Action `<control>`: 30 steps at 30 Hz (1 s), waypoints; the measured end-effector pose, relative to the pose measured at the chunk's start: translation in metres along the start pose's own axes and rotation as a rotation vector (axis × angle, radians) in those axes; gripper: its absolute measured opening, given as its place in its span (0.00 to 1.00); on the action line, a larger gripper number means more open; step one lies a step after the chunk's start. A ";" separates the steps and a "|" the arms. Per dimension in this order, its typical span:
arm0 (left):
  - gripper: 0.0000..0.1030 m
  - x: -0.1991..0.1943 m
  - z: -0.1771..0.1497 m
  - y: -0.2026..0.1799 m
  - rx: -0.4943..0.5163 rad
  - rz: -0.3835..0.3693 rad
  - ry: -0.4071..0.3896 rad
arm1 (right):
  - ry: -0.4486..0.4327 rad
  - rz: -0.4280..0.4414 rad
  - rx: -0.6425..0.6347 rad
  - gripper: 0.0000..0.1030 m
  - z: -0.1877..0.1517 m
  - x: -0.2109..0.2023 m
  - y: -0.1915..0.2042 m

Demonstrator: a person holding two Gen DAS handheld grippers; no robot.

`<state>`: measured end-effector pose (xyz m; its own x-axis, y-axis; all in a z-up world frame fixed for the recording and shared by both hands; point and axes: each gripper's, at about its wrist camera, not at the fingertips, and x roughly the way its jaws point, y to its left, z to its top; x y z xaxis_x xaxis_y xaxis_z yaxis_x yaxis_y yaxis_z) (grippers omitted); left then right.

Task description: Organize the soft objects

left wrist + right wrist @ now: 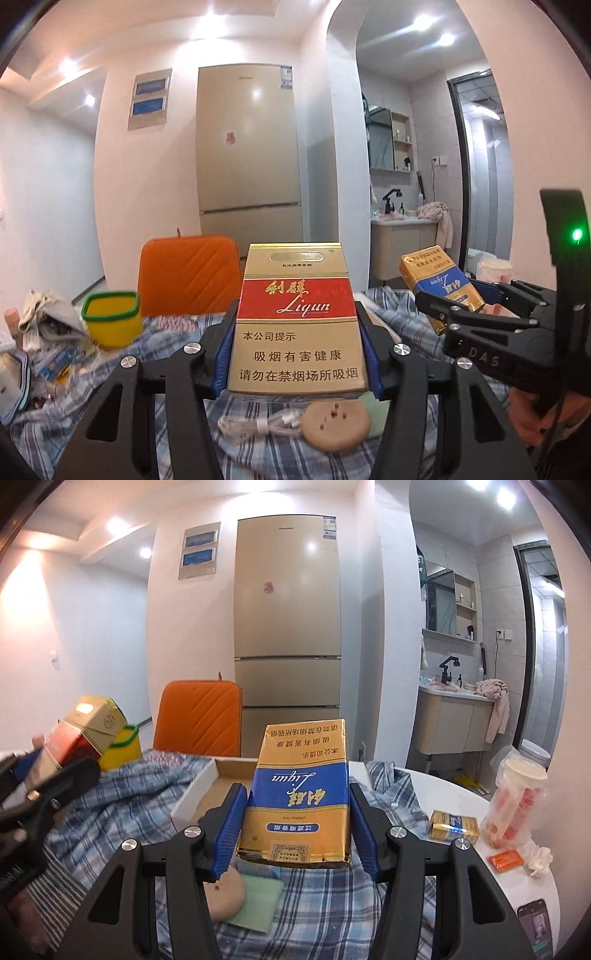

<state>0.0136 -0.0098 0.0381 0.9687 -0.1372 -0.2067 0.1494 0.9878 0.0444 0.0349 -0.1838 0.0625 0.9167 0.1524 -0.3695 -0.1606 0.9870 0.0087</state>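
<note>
While ribbed pads grip, glossy red carton stands upright.

In the left wrist view the red pack hides the middle of the plaid cloth and the top edge of the tan disc. The pile at the left is blurred and cannot be told apart. The right tool covers the blue pack's lower corner.

In the right wrist view the left tool is cut by the left edge and blurred. The phone is cropped at the lower right. The blue pack hides part of the tray. Items on the sink shelf are too small to name.
</note>
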 end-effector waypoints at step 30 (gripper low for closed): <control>0.53 0.158 -0.018 0.034 -0.069 0.027 0.176 | 0.154 0.003 0.005 0.55 0.001 0.166 0.003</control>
<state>0.1681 0.0037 -0.0103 0.9216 -0.1015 -0.3747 0.1042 0.9945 -0.0133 0.1870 -0.1554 0.0022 0.8490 0.1456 -0.5080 -0.1605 0.9869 0.0146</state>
